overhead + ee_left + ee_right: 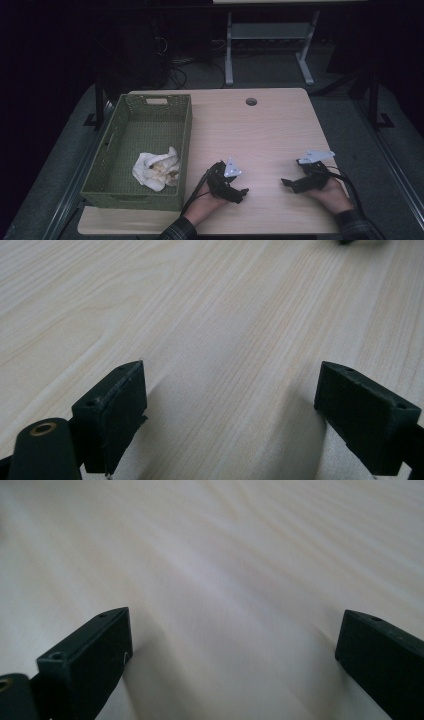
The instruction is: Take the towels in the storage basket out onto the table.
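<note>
Left hand-held gripper (241, 194) sits low at the near edge of the worktop (260, 130), left of centre, jaws spread wide with bare wood grain between them in the left gripper view (230, 405), nothing pinched. Right hand-held gripper (286, 183) rests near the near-right corner, tips pointing toward the left one, the two well apart; its jaws are spread too in the right gripper view (235, 655), nothing between them, picture a bit blurred. Each has a grey three-cornered plate on top and a black cable trailing toward the near edge. Green woven basket (186, 135) sits along the left edge of the worktop, with a handle slot in its far wall. Crumpled white cloth (156, 170) with yellowish marks lies in the basket's near-right part, just beside the left hand-held gripper across the basket wall, not touching. Round cable hole (251, 101) near the far edge. No readable writing, labels or brands anywhere.
</note>
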The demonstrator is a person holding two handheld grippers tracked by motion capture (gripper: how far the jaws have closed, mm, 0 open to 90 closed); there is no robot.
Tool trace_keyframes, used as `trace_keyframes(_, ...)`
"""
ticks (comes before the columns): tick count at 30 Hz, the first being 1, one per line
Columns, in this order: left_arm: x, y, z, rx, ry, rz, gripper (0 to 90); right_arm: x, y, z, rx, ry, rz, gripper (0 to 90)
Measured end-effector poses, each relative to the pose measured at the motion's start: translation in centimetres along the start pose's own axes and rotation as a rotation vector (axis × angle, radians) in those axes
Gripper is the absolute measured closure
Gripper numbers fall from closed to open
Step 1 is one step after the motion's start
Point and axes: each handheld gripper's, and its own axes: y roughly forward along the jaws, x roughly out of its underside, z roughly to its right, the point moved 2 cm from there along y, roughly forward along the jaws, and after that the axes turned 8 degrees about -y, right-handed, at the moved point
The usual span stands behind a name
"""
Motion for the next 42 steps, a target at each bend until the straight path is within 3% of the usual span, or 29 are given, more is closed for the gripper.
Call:
trace_keyframes(5, 0.0, 0.0, 0.0, 0.002, 0.000, -0.001, 12.6, 1.9, -2.0, -0.6, 0.014, 0.015, -0.005, 1.3)
trace_keyframes(15, 0.0, 0.0, 0.0, 0.000, -0.001, 0.001, 12.7, 1.8, -1.9, -0.5, 0.012, 0.011, -0.003, 1.3)
trace_keyframes(20, -0.2, -0.4, -0.1, 0.007, -0.028, -0.024, 12.8, 1.8, -1.9, -0.5, 0.012, 0.012, -0.003, 1.3)
trace_keyframes(24, -0.5, -0.9, -0.2, 0.007, -0.039, -0.018, 12.8, 1.8, -1.9, -0.5, 0.012, 0.011, -0.002, 1.3)
trace_keyframes(33, -1.3, -2.4, -0.7, -0.021, -0.073, 0.015, 13.0, 1.8, -1.8, -0.5, 0.013, 0.011, 0.000, 1.3)
trace_keyframes(42, -1.8, -3.2, -1.0, -0.040, -0.079, -0.003, 13.0, 1.8, -1.8, -0.5, 0.013, 0.011, 0.000, 1.3)
